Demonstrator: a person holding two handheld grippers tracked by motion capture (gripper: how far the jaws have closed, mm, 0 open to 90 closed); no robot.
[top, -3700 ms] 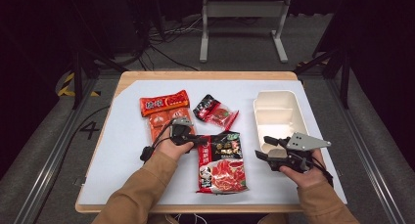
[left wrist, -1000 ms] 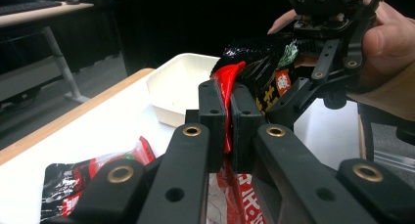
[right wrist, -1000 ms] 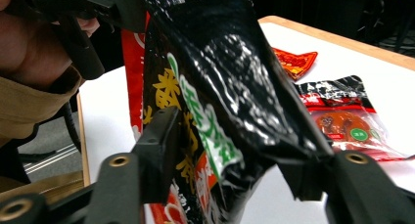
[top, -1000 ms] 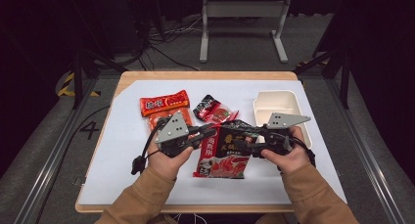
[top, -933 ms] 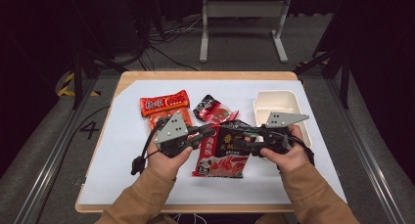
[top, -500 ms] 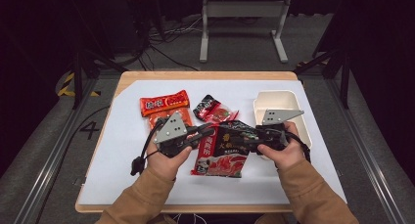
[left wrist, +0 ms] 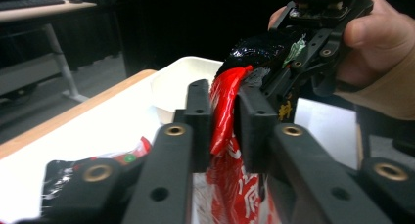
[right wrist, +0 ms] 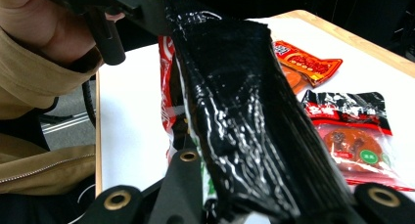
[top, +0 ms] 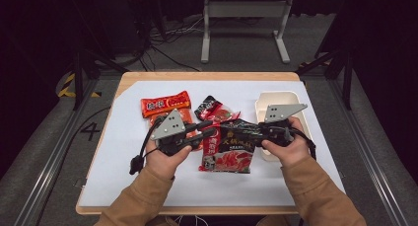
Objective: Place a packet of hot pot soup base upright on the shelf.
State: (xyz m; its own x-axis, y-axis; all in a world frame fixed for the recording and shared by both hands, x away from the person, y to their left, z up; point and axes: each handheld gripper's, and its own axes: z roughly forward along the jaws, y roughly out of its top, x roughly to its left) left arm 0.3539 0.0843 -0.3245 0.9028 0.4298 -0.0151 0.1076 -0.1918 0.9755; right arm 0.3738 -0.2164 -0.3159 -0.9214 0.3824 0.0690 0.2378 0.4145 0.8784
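Observation:
A large red-and-black food packet [top: 230, 148] hangs tilted above the white mat, held at both upper corners. My left gripper [top: 211, 131] is shut on its red left edge [left wrist: 222, 111], and the jaws pinch the film tightly. My right gripper [top: 245, 133] grips the packet's black top edge [right wrist: 244, 111] from the other side, with the film bunched between its jaws. In the left gripper view the right gripper [left wrist: 318, 33] and its hand face me just beyond the packet.
A white rectangular container [top: 278, 100] stands right of the packet, close behind the right hand. An orange packet [top: 165, 103] and a small black-and-red packet [top: 214, 109] lie on the mat [top: 128, 162] behind the grippers. The wooden table edge [top: 207, 76] frames the mat.
The right gripper came in from the right and closed on the packet. Both grippers have raised it off the mat and shifted it slightly toward the container.

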